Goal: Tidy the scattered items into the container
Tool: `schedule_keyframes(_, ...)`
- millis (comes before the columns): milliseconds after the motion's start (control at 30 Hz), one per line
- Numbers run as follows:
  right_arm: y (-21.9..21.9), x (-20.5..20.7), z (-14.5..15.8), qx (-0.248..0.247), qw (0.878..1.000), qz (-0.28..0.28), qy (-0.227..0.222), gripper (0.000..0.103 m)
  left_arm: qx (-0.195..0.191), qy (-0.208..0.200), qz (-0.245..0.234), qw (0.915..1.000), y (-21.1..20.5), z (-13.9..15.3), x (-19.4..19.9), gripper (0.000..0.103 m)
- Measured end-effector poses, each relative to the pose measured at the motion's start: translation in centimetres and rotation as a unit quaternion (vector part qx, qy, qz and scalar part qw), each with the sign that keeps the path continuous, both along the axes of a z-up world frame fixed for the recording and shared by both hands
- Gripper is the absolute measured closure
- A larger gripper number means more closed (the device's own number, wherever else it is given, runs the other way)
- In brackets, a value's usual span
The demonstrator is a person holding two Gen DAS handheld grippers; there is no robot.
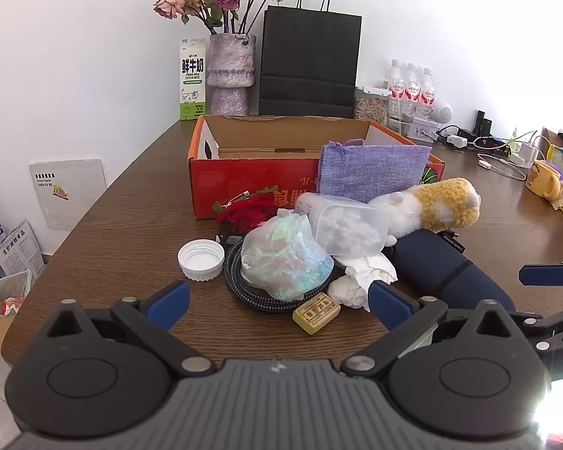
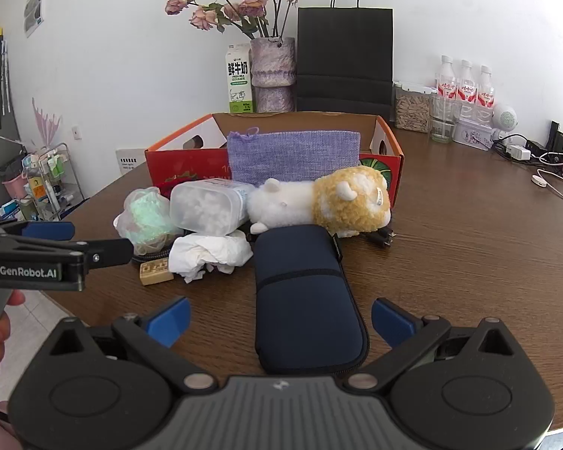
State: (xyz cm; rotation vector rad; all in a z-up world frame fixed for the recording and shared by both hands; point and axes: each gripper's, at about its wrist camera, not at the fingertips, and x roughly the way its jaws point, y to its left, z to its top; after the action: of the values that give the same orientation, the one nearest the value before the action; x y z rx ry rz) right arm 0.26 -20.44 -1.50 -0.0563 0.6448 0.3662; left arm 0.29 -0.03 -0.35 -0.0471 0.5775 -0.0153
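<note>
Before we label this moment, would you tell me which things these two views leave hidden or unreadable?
- Floor of the cardboard box: both views, hidden by its front wall and the purple pouch.
- Coiled cable: left view, mostly covered by the plastic bag.
- Red flower: right view, almost hidden behind the clear tub.
- Soap bar lettering: too small.

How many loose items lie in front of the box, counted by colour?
White or clear: 4, bottle cap, plastic tub, crumpled tissue, plastic bag
Purple: 1, cloth pouch
Navy: 1, zip case
Yellow: 2, plush toy, soap bar
Red: 1, flower
Black: 1, coiled cable
Total: 10
</note>
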Motion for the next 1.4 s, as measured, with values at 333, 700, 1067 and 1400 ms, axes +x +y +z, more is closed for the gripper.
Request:
schedule_keyframes(333, -0.02, -0.02, -0.04, -0.001, 1.000, 0.000, 0.001, 0.000, 0.000, 0.000, 0.000, 1.0000, 0.01, -0.01, 0.01, 0.000)
schedule_keyframes(700, -0.05, -0.04, -0.08, -0.001, 1.000, 0.000, 0.001, 0.000, 0.000, 0.000, 0.000, 1.0000, -0.01, -0.03, 0.01, 0.000)
schedule_keyframes(1067, -0.05, -0.04, -0.15, -0.002, 1.000, 0.000, 0.002, 0.000, 0.000, 0.000, 0.000, 1.0000, -0.02, -0.03, 0.02, 0.000)
schedule_keyframes(1400, 0.02, 0.01, -0.42, -0.004, 1.000, 0.000, 0.003, 0.000, 0.000, 0.001, -0.001, 1.0000, -0.04, -0.14, -0.01, 0.000)
